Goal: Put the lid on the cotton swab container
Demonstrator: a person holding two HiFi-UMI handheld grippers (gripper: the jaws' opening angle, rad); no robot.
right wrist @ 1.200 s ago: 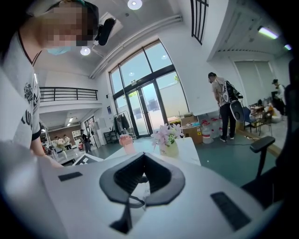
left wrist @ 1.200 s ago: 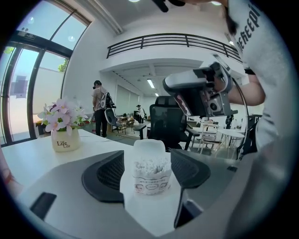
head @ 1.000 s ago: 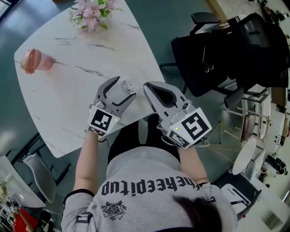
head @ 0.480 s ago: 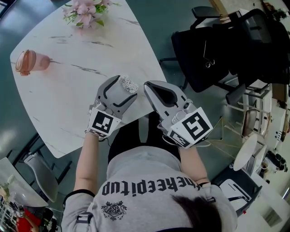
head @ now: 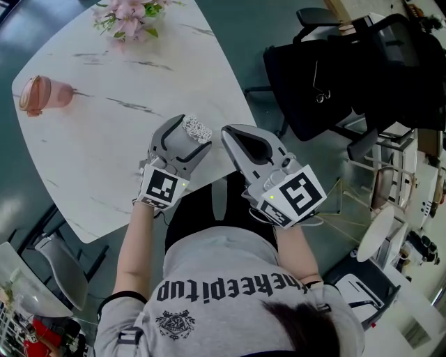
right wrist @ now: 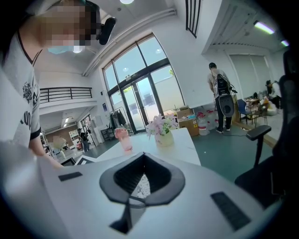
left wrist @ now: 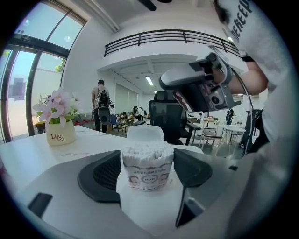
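The cotton swab container [head: 197,129] is a small clear tub packed with white swabs, standing on the white marble table [head: 104,132] near its front edge. In the left gripper view the tub [left wrist: 147,163] sits between the two black pads [left wrist: 105,175], which flank its sides closely; its translucent white lid [left wrist: 145,133] stands upright behind it. My left gripper [head: 189,132] is open around the tub. My right gripper [head: 227,134] hovers just to the right of it, jaws shut with nothing in them. Swabs [right wrist: 140,184] show through the gap between the right gripper's curved pads [right wrist: 161,179].
A pot of pink flowers [head: 127,17] and a pink cup [head: 38,94] stand at the table's far side. A black office chair with a bag [head: 334,77] is to the right of the table. A person [left wrist: 101,105] stands in the background.
The view has drifted a little, so the table sits slightly further left. Both grippers and the tub keep almost the same places.
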